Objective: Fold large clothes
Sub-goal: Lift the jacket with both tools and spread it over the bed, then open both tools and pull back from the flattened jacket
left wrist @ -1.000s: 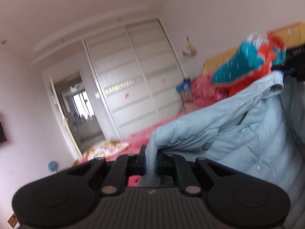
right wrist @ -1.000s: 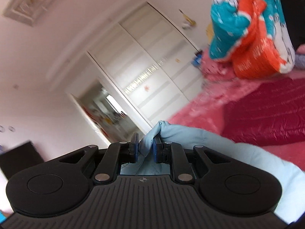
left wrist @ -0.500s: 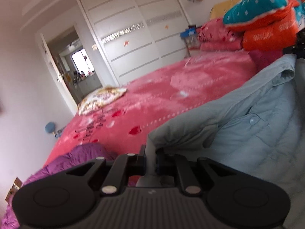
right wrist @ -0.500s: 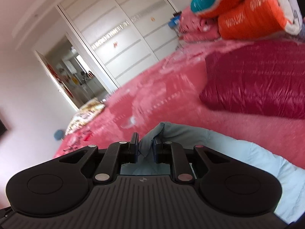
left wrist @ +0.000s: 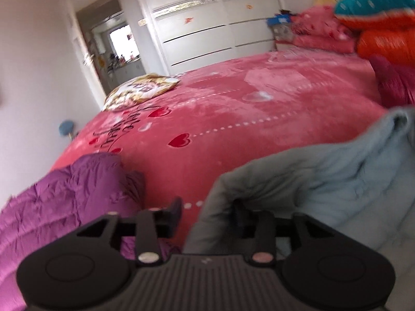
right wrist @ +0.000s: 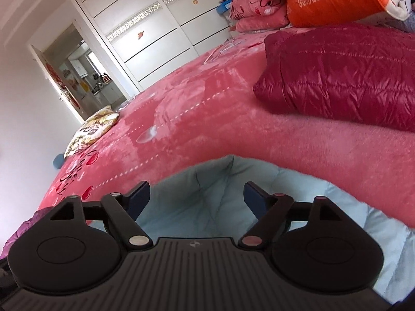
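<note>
The pale blue padded jacket (right wrist: 207,207) is lying on the pink bedspread (right wrist: 207,119) at the near edge of the bed, filling the 6 o'clock part of the right wrist view and the 3 to 5 o'clock part of the left wrist view. The right gripper (right wrist: 197,194) is standing wide open, its 2 fingers spread to either side of a soft ridge of the jacket and touching none of it, which reads as a release made so the cloth can settle flat. The left gripper (left wrist: 207,210) is also standing open, with a clear gap between its fingers; the left finger is bare over the bedspread while a fold of the jacket (left wrist: 298,181) is draping against the right finger, so the cloth is resting there rather than being pinched.

A purple quilted garment (left wrist: 59,202) is sitting at 8 o'clock in the left view and a glossy maroon jacket (right wrist: 337,75) at 2 o'clock in the right view, both apart from the blue one, probably waiting or already dealt with. Rolled bedding is piled at 1 o'clock by the headboard, out of the working area.

My reading is that 1 lay-down step is finishing and fresh grips on an edge will be needed for the next fold.
</note>
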Demonstrator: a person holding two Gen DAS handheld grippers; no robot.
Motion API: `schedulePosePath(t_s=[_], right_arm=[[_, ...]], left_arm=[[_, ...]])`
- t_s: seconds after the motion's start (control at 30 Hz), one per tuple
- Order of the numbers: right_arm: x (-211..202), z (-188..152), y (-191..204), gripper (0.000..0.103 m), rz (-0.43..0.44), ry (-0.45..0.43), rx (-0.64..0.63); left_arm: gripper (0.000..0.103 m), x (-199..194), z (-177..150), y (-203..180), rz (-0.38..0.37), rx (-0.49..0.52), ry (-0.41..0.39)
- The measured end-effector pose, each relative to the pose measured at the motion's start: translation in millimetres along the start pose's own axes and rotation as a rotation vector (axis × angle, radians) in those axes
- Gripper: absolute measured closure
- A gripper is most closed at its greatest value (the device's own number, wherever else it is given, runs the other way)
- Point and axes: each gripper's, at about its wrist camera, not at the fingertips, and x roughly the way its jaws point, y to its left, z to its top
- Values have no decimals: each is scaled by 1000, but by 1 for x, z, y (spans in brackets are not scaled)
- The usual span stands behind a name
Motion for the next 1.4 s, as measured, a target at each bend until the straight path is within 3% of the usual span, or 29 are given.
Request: schedulePosePath(t_s=[0.07,0.2,0.27,0.37,0.53,0.87,1.2,1.4], right_arm=[[-36,-4,4,3,-4,4,-14],[-65,-17,7,2,-11,4,-62],[-76,-26,9,1,-15,6,-84],[-87,-40,12,0,-15,22,-84],[-108,-59,14,0,-12,70,-81],[-141,-83,15,0,-21,146,-98],[-164,-103,17,0,-23,235,-112],[-175,-114,22,0,-5,280,-140]], left_arm=[[37,-2,4,11,3,-31,-10],[29,-22,9,25,15,-11,-56],[19,-33,11,30,19,16,-72],[18,-38,15,34,19,67,-72],[12,-54,17,41,3,67,-66],[12,-115,-1,79,43,-73,-136],[16,-188,-79,72,-96,-212,-132],[19,-186,-121,41,-155,-167,-54]])
